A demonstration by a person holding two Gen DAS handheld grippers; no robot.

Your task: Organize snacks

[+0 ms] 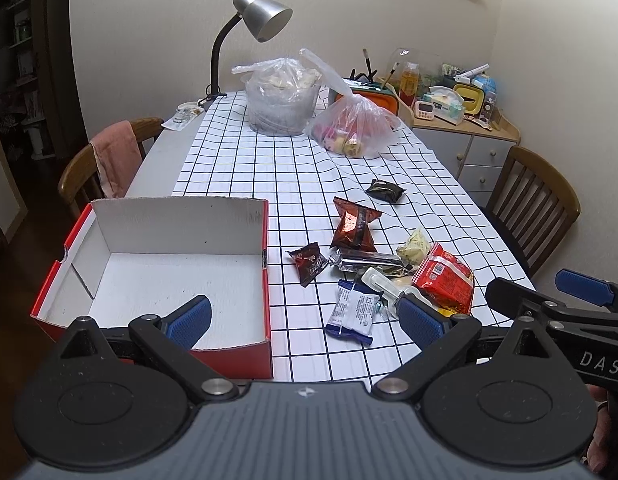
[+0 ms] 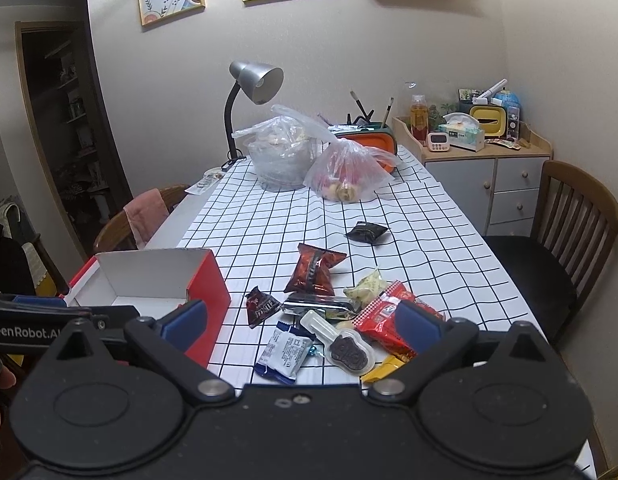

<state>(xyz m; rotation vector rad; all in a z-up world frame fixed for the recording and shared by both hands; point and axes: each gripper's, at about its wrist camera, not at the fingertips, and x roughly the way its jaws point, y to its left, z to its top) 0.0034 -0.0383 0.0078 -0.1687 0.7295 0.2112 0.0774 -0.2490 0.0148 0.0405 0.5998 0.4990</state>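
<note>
A red cardboard box (image 1: 261, 350) with a white empty inside sits at the table's near left; it also shows in the right wrist view (image 2: 207, 284). Loose snack packs lie right of it: a blue-white pack (image 1: 353, 308), a red pack (image 1: 445, 278), a brown-red pack (image 1: 355, 226), a small dark pack (image 1: 309, 262), a silver pack (image 1: 369, 261) and a black pack (image 1: 385, 190). A clear-packed chocolate cookie (image 2: 349, 350) lies near the front edge. My left gripper (image 1: 305, 320) is open and empty above the box's right wall. My right gripper (image 2: 305, 322) is open and empty above the snack pile.
Two plastic bags (image 1: 283, 96) (image 1: 355, 126) and a grey desk lamp (image 1: 261, 16) stand at the table's far end. Wooden chairs stand at left (image 1: 105, 160) and right (image 1: 537, 200). A cabinet with clutter (image 1: 469, 136) is at the back right.
</note>
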